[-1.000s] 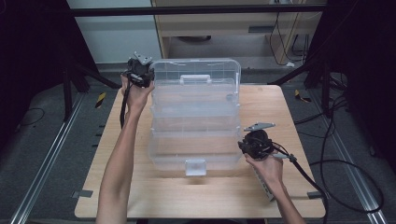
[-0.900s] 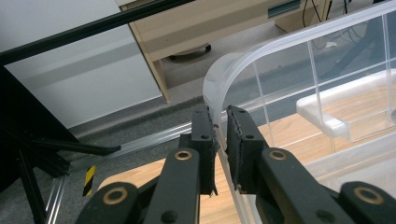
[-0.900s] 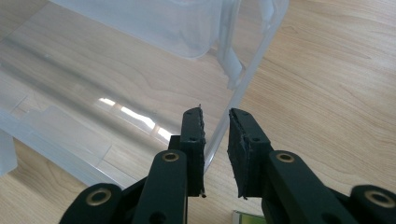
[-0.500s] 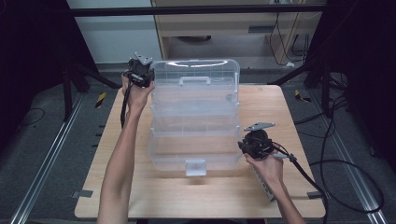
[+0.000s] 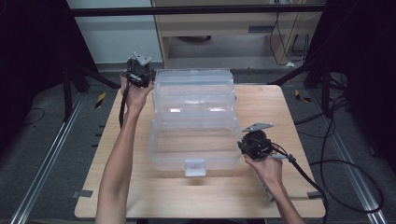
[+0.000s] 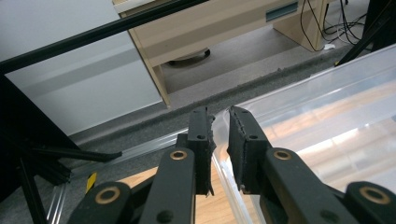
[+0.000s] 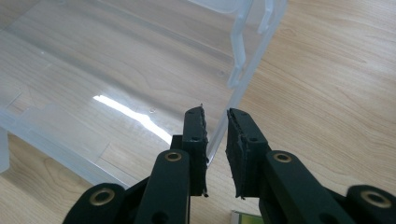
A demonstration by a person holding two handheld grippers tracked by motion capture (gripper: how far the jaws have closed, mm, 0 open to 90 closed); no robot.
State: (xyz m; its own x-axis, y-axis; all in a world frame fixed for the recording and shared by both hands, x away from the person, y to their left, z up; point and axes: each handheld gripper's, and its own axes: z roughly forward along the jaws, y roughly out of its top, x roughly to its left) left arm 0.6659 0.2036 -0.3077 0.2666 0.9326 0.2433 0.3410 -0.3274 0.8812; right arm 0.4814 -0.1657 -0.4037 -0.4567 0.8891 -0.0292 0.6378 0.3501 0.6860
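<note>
A large clear plastic box (image 5: 194, 135) with stepped tiers stands open in the middle of the wooden table (image 5: 261, 107). My left gripper (image 5: 150, 77) is at the box's far left corner. In the left gripper view its jaws (image 6: 220, 114) stand narrow, with the clear rim (image 6: 327, 93) filling the gap between them. My right gripper (image 5: 241, 147) is at the box's near right side. In the right gripper view its jaws (image 7: 215, 114) close around the thin clear side wall (image 7: 233, 93), and the box's floor (image 7: 116, 70) lies to their left.
A clear latch tab (image 5: 195, 167) hangs at the box's front. Bare wood (image 7: 327, 70) lies to the right of the box. A pale cabinet (image 5: 224, 28) and black frame poles (image 5: 299, 70) stand beyond the table. Cables (image 5: 345, 163) trail on the floor at the right.
The box's uppermost part sits lower in the high view than a second ago. Both hands have kept their places.
</note>
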